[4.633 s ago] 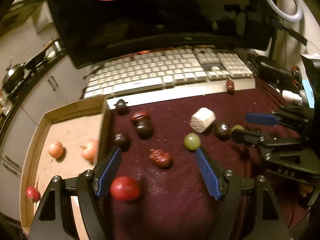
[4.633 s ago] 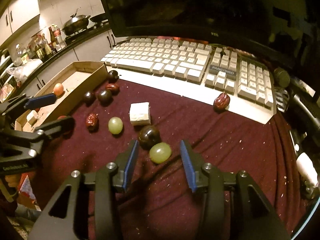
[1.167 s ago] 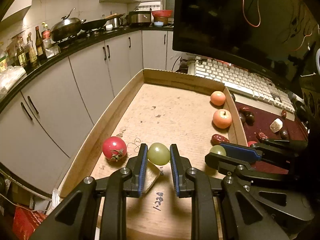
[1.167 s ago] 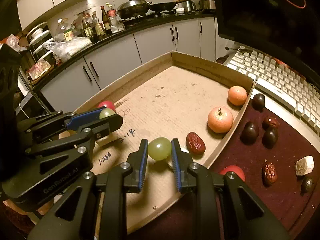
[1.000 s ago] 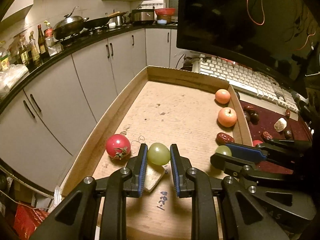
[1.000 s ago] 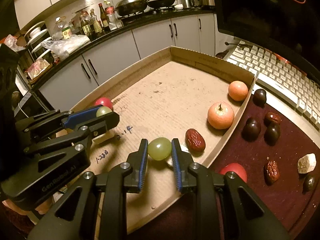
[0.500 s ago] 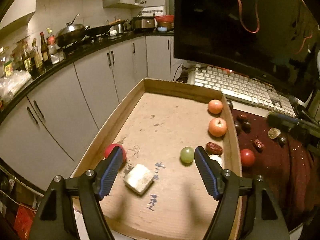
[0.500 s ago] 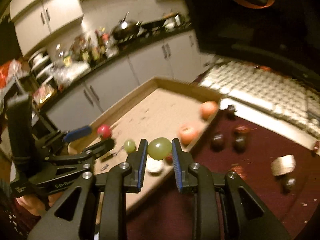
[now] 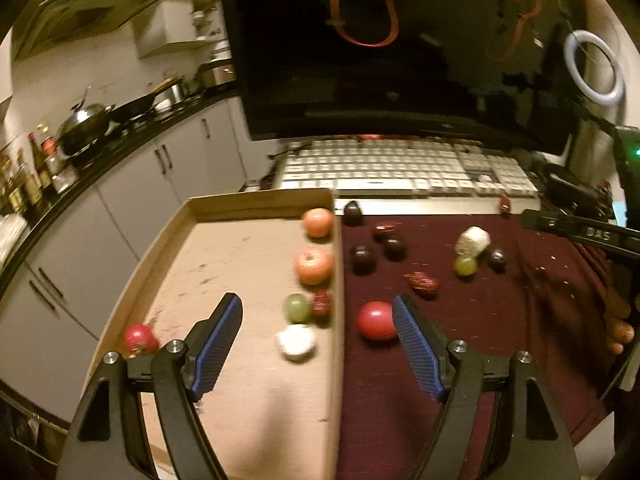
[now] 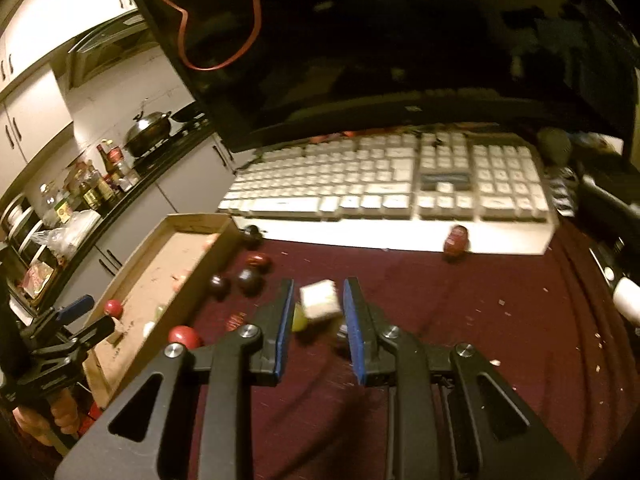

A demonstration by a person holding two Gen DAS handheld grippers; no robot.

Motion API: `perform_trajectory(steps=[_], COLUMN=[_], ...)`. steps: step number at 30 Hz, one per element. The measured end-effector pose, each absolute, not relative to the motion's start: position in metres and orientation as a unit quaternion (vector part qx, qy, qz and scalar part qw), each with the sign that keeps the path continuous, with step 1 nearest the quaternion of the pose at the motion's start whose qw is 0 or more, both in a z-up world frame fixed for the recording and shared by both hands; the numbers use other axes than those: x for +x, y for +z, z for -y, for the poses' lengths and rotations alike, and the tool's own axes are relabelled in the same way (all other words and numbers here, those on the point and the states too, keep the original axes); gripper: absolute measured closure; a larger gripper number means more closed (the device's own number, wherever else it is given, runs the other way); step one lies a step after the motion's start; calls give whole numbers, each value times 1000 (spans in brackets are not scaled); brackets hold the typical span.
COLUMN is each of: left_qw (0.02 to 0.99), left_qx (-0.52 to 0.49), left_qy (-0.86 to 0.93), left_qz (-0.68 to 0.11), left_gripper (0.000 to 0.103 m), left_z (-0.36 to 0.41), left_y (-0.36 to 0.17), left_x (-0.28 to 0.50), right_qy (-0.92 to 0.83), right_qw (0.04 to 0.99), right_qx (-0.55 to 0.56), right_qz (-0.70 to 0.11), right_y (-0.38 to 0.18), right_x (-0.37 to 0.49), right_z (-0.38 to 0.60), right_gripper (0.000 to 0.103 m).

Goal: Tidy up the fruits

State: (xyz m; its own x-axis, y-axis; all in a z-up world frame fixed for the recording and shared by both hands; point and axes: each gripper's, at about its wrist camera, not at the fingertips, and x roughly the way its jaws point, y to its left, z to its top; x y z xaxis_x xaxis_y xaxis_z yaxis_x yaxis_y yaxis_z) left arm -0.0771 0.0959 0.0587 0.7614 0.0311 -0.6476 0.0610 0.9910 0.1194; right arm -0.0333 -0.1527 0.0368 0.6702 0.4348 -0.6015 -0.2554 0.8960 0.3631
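Kitchen cabinets and a dark monitor fill the top of the left wrist view, with a white keyboard (image 9: pixel 400 168) below them and a dark red cloth (image 9: pixel 500 320) over the table. At the left of the frame lies a cardboard tray (image 9: pixel 224 208), already holding two orange fruits, a green grape (image 9: pixel 297 307), a date, a white cube and a red tomato. The left claw (image 9: pixel 318 344) stands wide and holds nothing, astride the tray's right wall. A red tomato on the cloth (image 9: pixel 375 321) lies just inside its right finger, low and centre-right in the frame, so this claw looks the nearer one for it. Dark plums, dates, a second green grape (image 9: pixel 466 266) and a white block (image 9: pixel 474 239) lie further up the cloth.

Cabinets and the monitor top the blurred right wrist view as well. The right claw (image 10: pixel 318 322) is partly open and empty, low in the middle of the frame. The same white block (image 10: pixel 320 299) sits straight ahead between its fingers, and the grape (image 10: pixel 299 323) shows just beside the left finger, partly hidden. Grape and block appear to touch, so a clean grasp likely calls for a slight shift left.
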Motion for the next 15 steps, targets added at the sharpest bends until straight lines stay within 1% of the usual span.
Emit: perform_trajectory(steps=[9,15], left_qw=[924,916], left_qx=[108,121], left_qy=[-61,-85], left_qz=[-363,-373], left_gripper=[25,25], left_z=[-44,-28], left_y=[48,40], left_x=[-65,-51], right_qy=[197,202], right_qw=[896,890], right_qx=[128,88], right_qz=[-376,-398], right_y=[21,11], right_x=[-29,-28], right_z=[162,146], right_gripper=[76,76])
